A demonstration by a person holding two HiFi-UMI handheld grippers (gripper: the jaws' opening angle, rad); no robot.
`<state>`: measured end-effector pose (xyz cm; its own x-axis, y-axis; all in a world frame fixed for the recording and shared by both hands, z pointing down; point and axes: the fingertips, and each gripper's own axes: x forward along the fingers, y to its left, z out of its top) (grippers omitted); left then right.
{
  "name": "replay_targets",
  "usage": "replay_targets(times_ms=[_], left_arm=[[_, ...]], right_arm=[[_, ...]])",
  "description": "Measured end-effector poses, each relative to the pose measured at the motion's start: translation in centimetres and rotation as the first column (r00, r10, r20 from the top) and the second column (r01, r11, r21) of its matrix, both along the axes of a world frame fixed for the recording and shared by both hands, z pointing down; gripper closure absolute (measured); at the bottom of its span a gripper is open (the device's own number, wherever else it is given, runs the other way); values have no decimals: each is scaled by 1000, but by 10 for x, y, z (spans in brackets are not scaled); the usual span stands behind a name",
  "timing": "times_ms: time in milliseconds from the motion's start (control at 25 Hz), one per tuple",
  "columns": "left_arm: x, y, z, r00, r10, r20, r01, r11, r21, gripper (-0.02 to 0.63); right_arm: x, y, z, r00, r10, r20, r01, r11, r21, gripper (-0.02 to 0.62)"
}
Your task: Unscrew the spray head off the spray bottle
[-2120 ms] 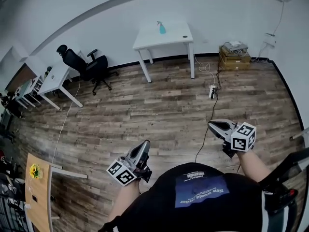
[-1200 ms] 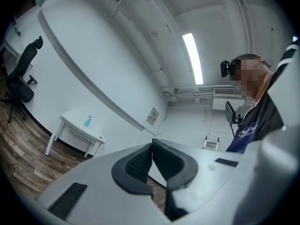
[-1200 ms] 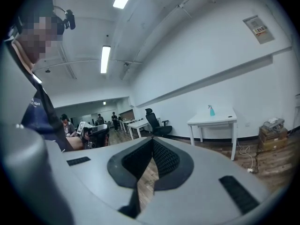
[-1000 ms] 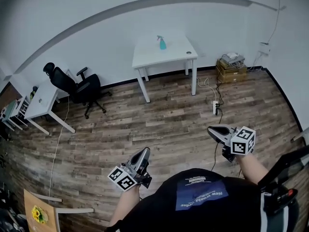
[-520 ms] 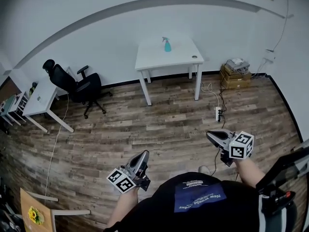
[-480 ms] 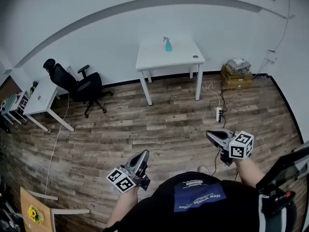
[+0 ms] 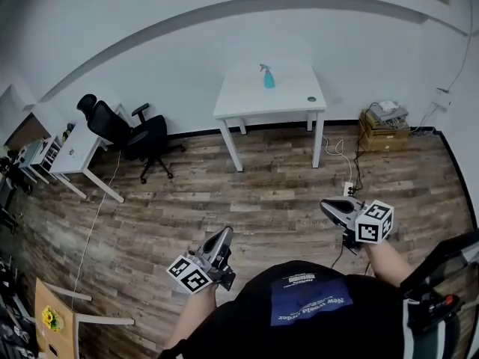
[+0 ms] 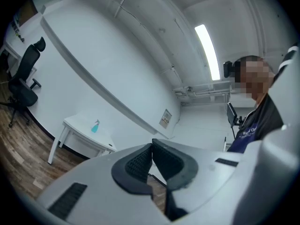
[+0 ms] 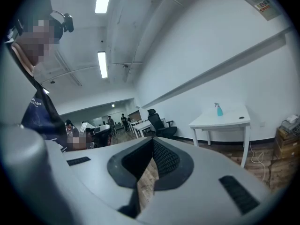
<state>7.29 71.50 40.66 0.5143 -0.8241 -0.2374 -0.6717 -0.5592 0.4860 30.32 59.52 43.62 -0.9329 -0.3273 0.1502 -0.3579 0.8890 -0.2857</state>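
Nearest, the grey left gripper (image 7: pixel 223 238) and grey right gripper (image 7: pixel 329 206) both have jaws pressed together on nothing, above the wood-plank floor (image 7: pixel 247 193). Far across it, the teal plastic spray bottle (image 7: pixel 268 77) stands upright on the white rectangular table (image 7: pixel 247 109), its spray head on. By my judgement, the unscrewing is not yet begun.

Open wood floor (image 7: pixel 254 200) leads to the white table (image 7: pixel 247 99); an office chair (image 7: pixel 146 137) stands off left.

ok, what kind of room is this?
Likely an office or lab workspace: a white table, a black swivel chair beside another desk, and a wood-plank floor. The spray bottle stands on the white table.
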Motion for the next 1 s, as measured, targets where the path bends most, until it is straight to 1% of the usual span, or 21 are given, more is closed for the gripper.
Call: replay_targets(times_ms=[80,200,320,440,640,760,840,1000], left_arm=[[23,-21,-5,1000,8,-17,-8,1000,4,614],[49,-47,-5,1000,16,-2,-16,1000,-16,614],[63,-69,-2,1000,19,6,-19,999,-45,614],[65,-89,-1,1000,23,12,-22,998,-56,614],[58,-121,5,999,52,2,-52,997,-59,614],[45,-141,9,996,87,2,-86,995,-49,614],[26,-157,11,994,105,0,-105,994,-40,614],[-26,-190,11,991,134,-21,-134,991,-22,614]], right_arm=[[21,-21,4,1000,-3,0,3,1000,-9,598],[46,-51,4,1000,6,5,-6,1000,-14,598],[63,-77,7,1000,13,15,-12,1000,-17,598],[67,-97,11,1000,20,15,-20,1000,-23,599],[63,-121,17,999,51,-1,-51,998,-31,598],[50,-137,19,997,71,-10,-71,997,-20,598],[34,-150,14,995,95,-20,-96,995,-7,599],[-6,-174,6,989,146,-11,-146,989,12,598]])
